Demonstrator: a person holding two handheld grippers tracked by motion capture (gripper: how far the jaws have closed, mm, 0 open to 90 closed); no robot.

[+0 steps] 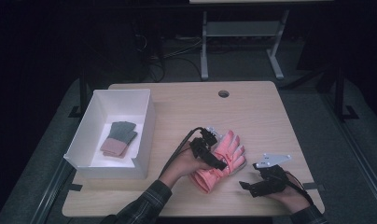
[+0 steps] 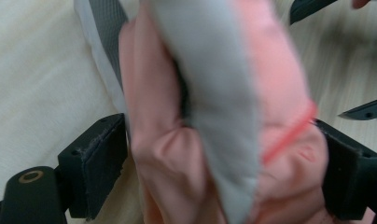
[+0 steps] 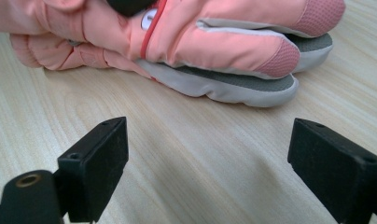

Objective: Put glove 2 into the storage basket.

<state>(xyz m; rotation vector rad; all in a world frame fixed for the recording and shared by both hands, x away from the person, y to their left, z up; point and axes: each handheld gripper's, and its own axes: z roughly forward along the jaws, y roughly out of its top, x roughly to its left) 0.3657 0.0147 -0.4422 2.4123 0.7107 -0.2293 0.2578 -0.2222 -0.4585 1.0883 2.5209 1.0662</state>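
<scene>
Left claw (image 1: 210, 151) clamped across the bunched middle of the upper pink ski glove (image 1: 221, 158), probably for lifting off its mate toward the white box (image 1: 147, 126); both gloves stacked near the front-centre of the table (image 1: 261, 112), grey palm of the lower one flat on the wood. Right claw (image 1: 254, 184) spread wide and empty, resting just right of the gloves, seemingly ready for assistance. Count: two pink gloves on the table, one white box, one folded grey-and-pink item (image 1: 119, 138) inside, possibly a second pair.
</scene>
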